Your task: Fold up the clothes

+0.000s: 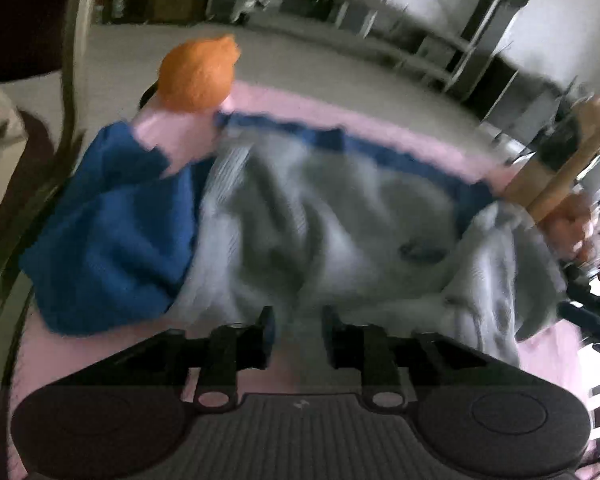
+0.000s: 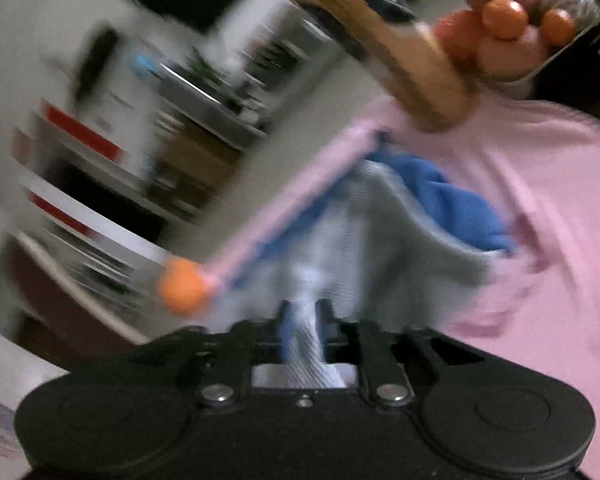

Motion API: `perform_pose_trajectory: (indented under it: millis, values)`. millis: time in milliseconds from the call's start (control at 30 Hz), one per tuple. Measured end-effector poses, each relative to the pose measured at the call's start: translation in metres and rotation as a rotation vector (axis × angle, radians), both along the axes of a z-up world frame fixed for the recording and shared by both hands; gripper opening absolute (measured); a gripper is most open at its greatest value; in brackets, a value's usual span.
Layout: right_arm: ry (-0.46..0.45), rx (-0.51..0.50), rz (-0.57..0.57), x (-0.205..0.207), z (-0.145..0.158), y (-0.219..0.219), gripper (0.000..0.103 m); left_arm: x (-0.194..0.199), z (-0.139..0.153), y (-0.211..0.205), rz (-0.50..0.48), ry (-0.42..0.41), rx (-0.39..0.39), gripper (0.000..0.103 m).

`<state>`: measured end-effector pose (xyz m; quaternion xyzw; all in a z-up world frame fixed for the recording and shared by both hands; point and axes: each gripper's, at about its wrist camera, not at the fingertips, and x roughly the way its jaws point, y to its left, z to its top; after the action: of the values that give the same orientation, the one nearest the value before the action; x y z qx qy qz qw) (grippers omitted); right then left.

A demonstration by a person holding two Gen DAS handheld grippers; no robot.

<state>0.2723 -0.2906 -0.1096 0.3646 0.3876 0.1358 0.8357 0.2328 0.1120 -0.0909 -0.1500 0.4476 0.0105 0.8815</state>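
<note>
Right gripper (image 2: pixel 304 322): I had it clamped on a bunched edge of the grey garment (image 2: pixel 384 240).
Left gripper (image 1: pixel 298 334): jaws parted, empty, at the garment's near edge (image 1: pixel 340 216).
Garment: crumpled on the pink cloth (image 1: pixel 400 128), over blue fabric (image 1: pixel 112 232).
Around: orange ball (image 1: pixel 198 76) at the corner; wooden handle (image 2: pixel 384 40), fruit bowl (image 2: pixel 520 20) beyond.

Each black claw (image 1: pixel 296 336) (image 2: pixel 304 320) has twin round housings, a ribbed centre and silver pivot screws.

An orange ball (image 1: pixel 198 76) is sitting at the upper left of the left wrist view, on the pink cover's (image 2: pixel 540 184) corner. A wooden piece (image 2: pixel 384 48) is jutting in top centre of the right view, fruit (image 2: pixel 512 16) piling up at the top right.
</note>
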Motion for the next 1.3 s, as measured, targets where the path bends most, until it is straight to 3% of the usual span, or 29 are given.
perform_pose_trajectory:
  millis: [100, 167, 233, 333, 400, 567, 633, 700, 767, 833, 867, 967, 1133, 1300]
  values:
    - [0.038, -0.031, -0.008, -0.01, 0.0, -0.007, 0.044, -0.023, 0.01, 0.003, 0.003, -0.027, -0.046, 0.046]
    - [0.047, -0.039, 0.028, -0.025, 0.005, -0.01, 0.068, -0.043, 0.013, -0.001, -0.012, -0.041, -0.047, 0.061]
    - [0.077, -0.073, 0.078, -0.042, 0.008, -0.012, 0.077, -0.062, 0.005, -0.005, -0.027, -0.027, -0.087, 0.064]
    - [0.133, -0.108, 0.141, -0.064, -0.004, -0.004, 0.079, -0.078, -0.021, -0.027, -0.087, 0.065, -0.139, 0.064]
    - [0.168, -0.128, 0.179, -0.078, -0.016, 0.005, 0.079, -0.076, -0.034, -0.046, -0.132, 0.088, -0.09, 0.063]
    - [0.105, -0.339, 0.29, -0.078, -0.025, 0.042, 0.078, -0.063, -0.043, -0.073, -0.191, -0.008, 0.093, 0.061]
    - [0.087, -0.394, 0.328, -0.076, -0.029, 0.053, 0.072, -0.06, -0.049, -0.079, -0.212, -0.024, 0.131, 0.06]
    - [0.1, -0.425, 0.368, -0.075, -0.037, 0.062, 0.048, -0.058, -0.055, -0.084, -0.237, -0.037, 0.157, 0.05]
    - [0.089, -0.472, 0.377, -0.079, -0.037, 0.068, 0.017, -0.065, -0.05, -0.087, -0.286, -0.044, 0.154, 0.006]
    - [0.074, -0.468, 0.368, -0.088, -0.029, 0.071, 0.013, -0.074, -0.041, -0.088, -0.284, -0.056, 0.145, 0.005]
    - [0.06, -0.426, 0.343, -0.095, -0.024, 0.069, 0.005, -0.08, -0.035, -0.088, -0.274, -0.068, 0.142, 0.005]
    - [0.026, -0.255, 0.25, -0.127, -0.007, 0.059, 0.005, -0.1, -0.016, -0.085, -0.242, -0.105, 0.128, 0.004]
    - [0.04, 0.033, 0.171, -0.184, 0.016, 0.045, 0.005, -0.165, 0.039, -0.068, -0.21, -0.239, 0.015, 0.004]
    - [-0.055, 0.061, 0.237, -0.243, 0.07, 0.045, 0.005, -0.218, 0.035, -0.073, -0.268, -0.135, 0.004, 0.004]
